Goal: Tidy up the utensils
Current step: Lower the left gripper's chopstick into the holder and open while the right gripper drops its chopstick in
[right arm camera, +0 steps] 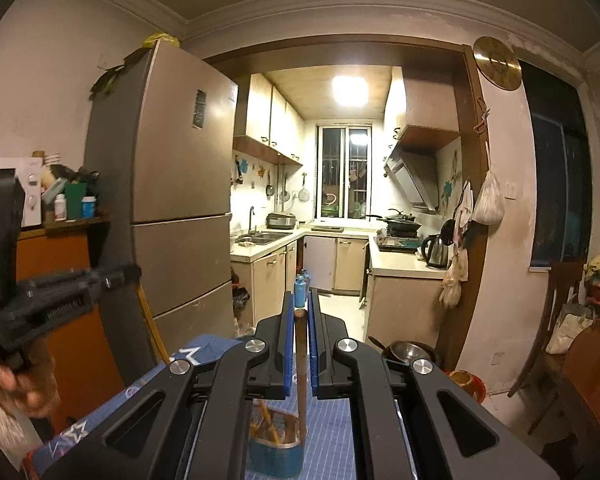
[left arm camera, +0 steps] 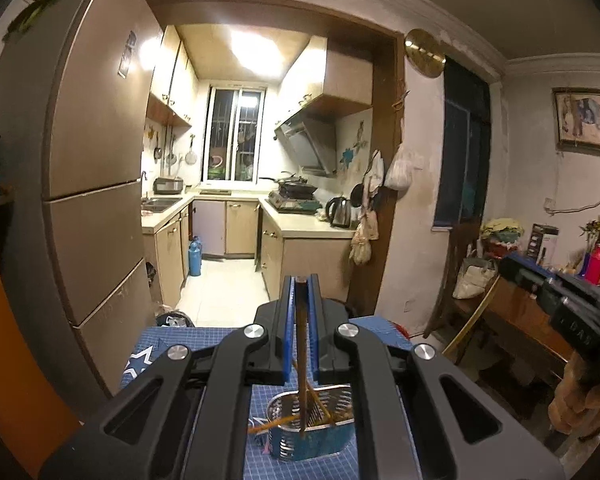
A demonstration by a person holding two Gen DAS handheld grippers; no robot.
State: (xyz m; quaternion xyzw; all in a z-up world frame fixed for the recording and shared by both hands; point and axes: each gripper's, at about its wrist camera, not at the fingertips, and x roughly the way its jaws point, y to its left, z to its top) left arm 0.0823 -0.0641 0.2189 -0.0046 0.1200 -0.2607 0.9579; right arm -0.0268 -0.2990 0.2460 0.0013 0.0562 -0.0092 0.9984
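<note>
My left gripper [left arm camera: 301, 280] is shut on a thin brown chopstick [left arm camera: 301, 360]. It hangs straight down, its lower end inside a perforated metal utensil holder [left arm camera: 312, 428] with a blue base. More chopsticks lean inside the holder. My right gripper [right arm camera: 300, 304] is shut on a thicker wooden stick [right arm camera: 300, 360], whose lower end reaches the same holder [right arm camera: 276, 448]. The holder stands on a blue grid mat [right arm camera: 332, 420]. Both grippers are held high above the mat and point almost level toward the kitchen doorway.
A tall brown fridge [left arm camera: 100, 160] stands to the left of the doorway. A wooden side table [left arm camera: 520, 320] with clutter is on the right. A metal bowl [right arm camera: 410, 350] sits beyond the mat's far right edge. A wooden chair [right arm camera: 560, 320] stands further right.
</note>
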